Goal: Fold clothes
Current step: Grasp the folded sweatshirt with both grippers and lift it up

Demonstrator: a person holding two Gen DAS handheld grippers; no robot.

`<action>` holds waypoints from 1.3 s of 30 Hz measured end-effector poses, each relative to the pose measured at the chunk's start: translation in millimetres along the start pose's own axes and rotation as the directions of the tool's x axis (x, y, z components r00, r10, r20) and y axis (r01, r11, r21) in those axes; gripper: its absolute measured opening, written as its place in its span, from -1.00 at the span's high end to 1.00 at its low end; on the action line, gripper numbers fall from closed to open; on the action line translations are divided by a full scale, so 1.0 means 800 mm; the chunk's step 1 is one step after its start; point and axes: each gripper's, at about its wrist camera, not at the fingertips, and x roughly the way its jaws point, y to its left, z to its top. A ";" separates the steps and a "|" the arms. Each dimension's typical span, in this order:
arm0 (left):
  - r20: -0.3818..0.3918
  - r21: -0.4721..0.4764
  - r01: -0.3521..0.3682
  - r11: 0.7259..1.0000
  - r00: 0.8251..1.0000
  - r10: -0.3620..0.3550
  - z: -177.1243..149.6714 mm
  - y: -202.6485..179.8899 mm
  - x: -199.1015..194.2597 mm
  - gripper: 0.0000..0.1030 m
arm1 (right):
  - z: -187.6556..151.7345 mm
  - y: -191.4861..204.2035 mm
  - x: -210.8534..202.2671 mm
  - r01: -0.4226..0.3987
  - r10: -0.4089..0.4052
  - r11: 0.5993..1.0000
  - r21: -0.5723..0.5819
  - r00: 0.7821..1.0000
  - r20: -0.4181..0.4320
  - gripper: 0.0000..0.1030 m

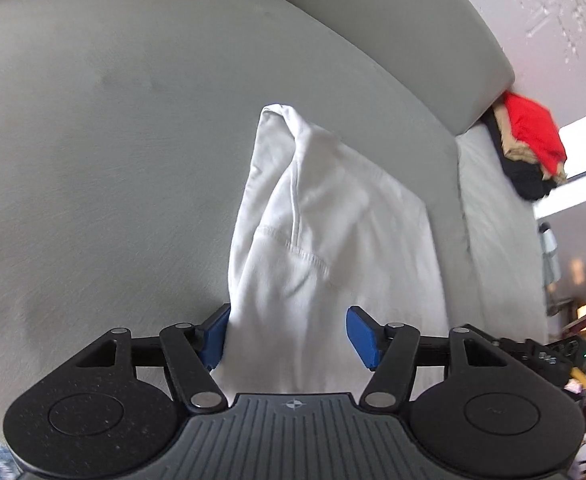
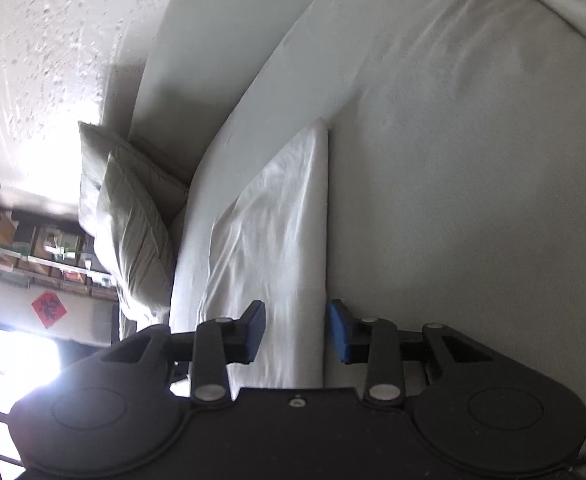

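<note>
A white garment point(image 1: 325, 224) lies on the grey bed point(image 1: 105, 140), partly folded, with a seam across its middle and a bunched end at the top. My left gripper point(image 1: 289, 334) is open, its blue pads on either side of the garment's near end. In the right wrist view the same white garment point(image 2: 277, 232) lies as a long strip with a straight folded edge on its right. My right gripper point(image 2: 297, 330) is open, its blue pads straddling the garment's near edge.
A stack of folded clothes, red on top point(image 1: 533, 136), sits at the bed's far right by the grey headboard point(image 1: 433, 40). Two grey-green pillows point(image 2: 129, 216) lean at the bed's left end. Shelves point(image 2: 41, 252) and a bright window point(image 2: 17, 364) stand beyond.
</note>
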 end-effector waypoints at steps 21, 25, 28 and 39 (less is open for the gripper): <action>0.213 0.206 -0.142 0.968 0.972 0.097 0.012 -0.100 0.017 0.89 | 0.019 0.049 0.047 0.094 -0.061 0.978 -0.188 0.983 0.174 0.92; 0.441 0.346 -0.232 0.909 0.896 0.061 -0.051 -0.177 -0.055 0.89 | -0.012 0.106 -0.021 0.069 0.022 0.947 -0.312 0.960 0.278 0.92; 0.562 0.406 -0.237 0.883 0.826 -0.037 -0.094 -0.230 -0.106 0.89 | -0.034 0.141 -0.101 0.041 0.117 0.921 -0.388 0.919 0.376 0.92; 0.564 0.662 -0.072 0.746 0.704 -0.432 -0.207 -0.459 -0.118 0.88 | -0.088 0.161 -0.404 0.253 0.199 0.847 -0.468 0.666 0.719 0.92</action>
